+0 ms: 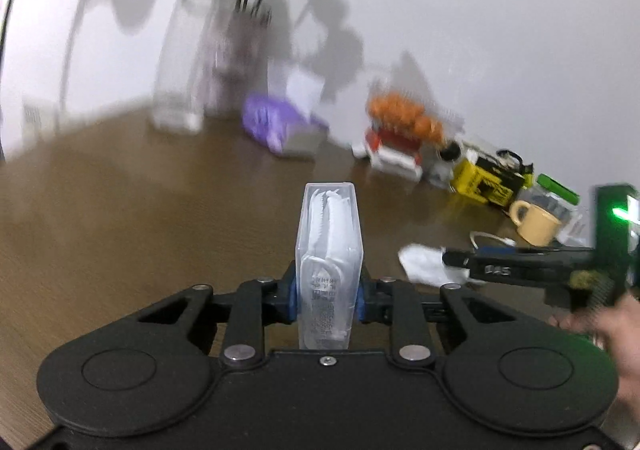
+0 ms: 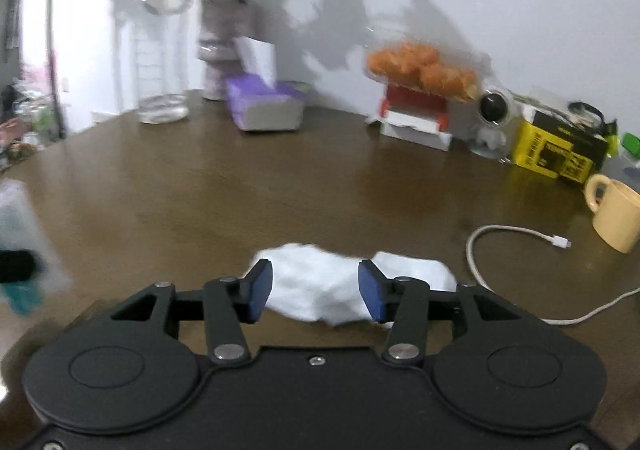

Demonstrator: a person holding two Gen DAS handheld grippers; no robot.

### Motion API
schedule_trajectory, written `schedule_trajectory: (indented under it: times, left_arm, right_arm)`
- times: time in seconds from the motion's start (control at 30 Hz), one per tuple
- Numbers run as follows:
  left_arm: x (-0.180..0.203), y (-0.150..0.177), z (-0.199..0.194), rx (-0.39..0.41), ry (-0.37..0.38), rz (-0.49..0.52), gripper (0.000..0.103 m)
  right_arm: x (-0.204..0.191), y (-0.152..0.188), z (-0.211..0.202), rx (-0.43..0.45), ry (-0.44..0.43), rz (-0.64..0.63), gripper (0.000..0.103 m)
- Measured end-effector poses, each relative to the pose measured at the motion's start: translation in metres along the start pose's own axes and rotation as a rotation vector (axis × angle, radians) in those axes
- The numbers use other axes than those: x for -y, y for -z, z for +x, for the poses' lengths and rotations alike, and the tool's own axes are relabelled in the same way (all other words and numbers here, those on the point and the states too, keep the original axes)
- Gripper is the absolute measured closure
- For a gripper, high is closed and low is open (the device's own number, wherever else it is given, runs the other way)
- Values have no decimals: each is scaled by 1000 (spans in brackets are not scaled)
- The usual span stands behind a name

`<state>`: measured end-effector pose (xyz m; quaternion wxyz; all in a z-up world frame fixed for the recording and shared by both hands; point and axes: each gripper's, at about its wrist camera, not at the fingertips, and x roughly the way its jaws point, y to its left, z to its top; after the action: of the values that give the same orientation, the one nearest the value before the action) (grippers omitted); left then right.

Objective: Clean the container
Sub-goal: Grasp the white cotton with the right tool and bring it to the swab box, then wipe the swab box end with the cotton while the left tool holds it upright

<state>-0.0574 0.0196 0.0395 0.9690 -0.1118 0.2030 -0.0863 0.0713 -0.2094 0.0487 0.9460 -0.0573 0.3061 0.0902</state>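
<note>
My left gripper (image 1: pixel 329 300) is shut on a clear plastic container (image 1: pixel 329 250) with white pieces inside, held upright on its narrow side above the brown table (image 1: pixel 160 218). My right gripper (image 2: pixel 315 286) is open, its blue pads (image 2: pixel 260 288) on either side of a crumpled white tissue (image 2: pixel 320 286) that lies on the table. In the left wrist view the right gripper (image 1: pixel 456 262) reaches in from the right over the same tissue (image 1: pixel 424 264). The container shows as a blur at the left edge of the right wrist view (image 2: pixel 20 226).
Along the back wall stand a glass vase (image 2: pixel 162 50), a purple tissue box (image 2: pixel 264 106), oranges on a red and white box (image 2: pixel 420 106), a yellow box (image 2: pixel 556 150) and a cream mug (image 2: pixel 616 210). A white cable (image 2: pixel 516 246) lies right of the tissue.
</note>
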Motion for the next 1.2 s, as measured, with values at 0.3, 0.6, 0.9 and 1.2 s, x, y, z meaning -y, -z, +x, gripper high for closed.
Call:
schedule_trajectory:
  times: [0.3,0.6,0.9,1.2]
  left_arm:
    - [41,3,-15,96,-57,299,78]
    - [75,22,1,101,-55,472,78]
    - [57,16,-10,57,61,343,78]
    - [-30,-33,1,-37,373,-236,78]
  right_arm:
    - [13,-9,15,-56,-219,164,96]
    - [-40,-16,-118,236,-672,-355,95]
    - [-32,-9,-114,248,-653,-339,95]
    - [8,22,-55,95,-695,-127,95]
